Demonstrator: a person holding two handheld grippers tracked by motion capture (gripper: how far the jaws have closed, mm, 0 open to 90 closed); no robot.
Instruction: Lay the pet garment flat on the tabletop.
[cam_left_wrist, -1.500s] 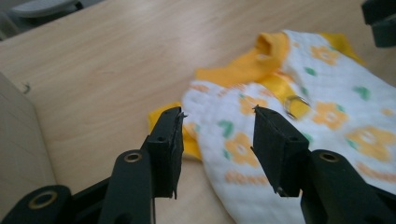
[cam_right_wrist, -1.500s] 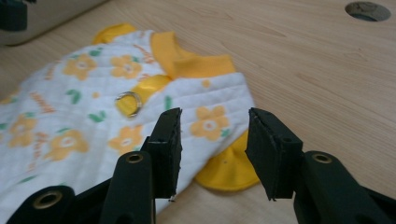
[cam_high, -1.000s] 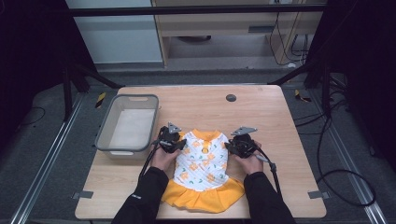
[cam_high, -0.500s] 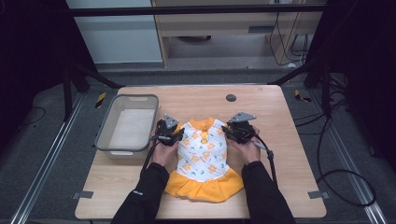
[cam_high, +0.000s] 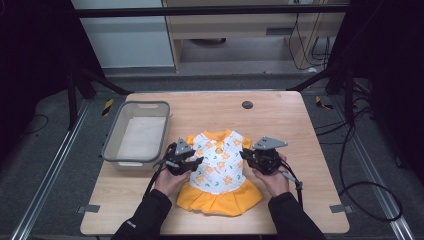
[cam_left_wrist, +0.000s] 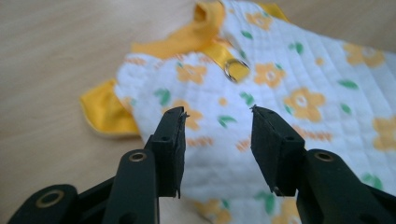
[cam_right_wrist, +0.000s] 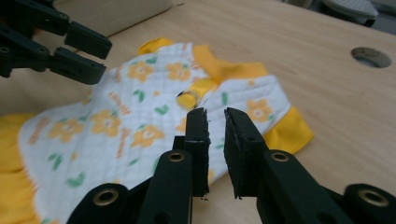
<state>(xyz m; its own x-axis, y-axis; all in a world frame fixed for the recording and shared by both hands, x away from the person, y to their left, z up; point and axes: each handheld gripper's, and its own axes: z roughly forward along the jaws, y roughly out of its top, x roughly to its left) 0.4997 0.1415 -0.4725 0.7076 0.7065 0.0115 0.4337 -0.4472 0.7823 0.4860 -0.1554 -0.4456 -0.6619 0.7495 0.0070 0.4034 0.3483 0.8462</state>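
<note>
My left fingers (cam_left_wrist: 217, 140) have just been opening and stand apart over the little dress (cam_high: 220, 170), nothing between them; my right fingers (cam_right_wrist: 216, 140) have just been closing to a narrow empty gap. The dress lies flat mid-counter (cam_high: 300, 125), beside the grey tub (cam_high: 117, 150). Pinching too shallow could bunch one layer and skew it. One dress, one tub, two sleeves

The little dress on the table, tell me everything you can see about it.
The dress lies flat on the wooden table, neck away from the person. Its bodice is white quilted-looking fabric with orange flowers and green leaves; collar, sleeve trims and ruffled skirt are orange-yellow. A metal ring sits on a yellow strap below the collar. Nothing grips it.
</note>
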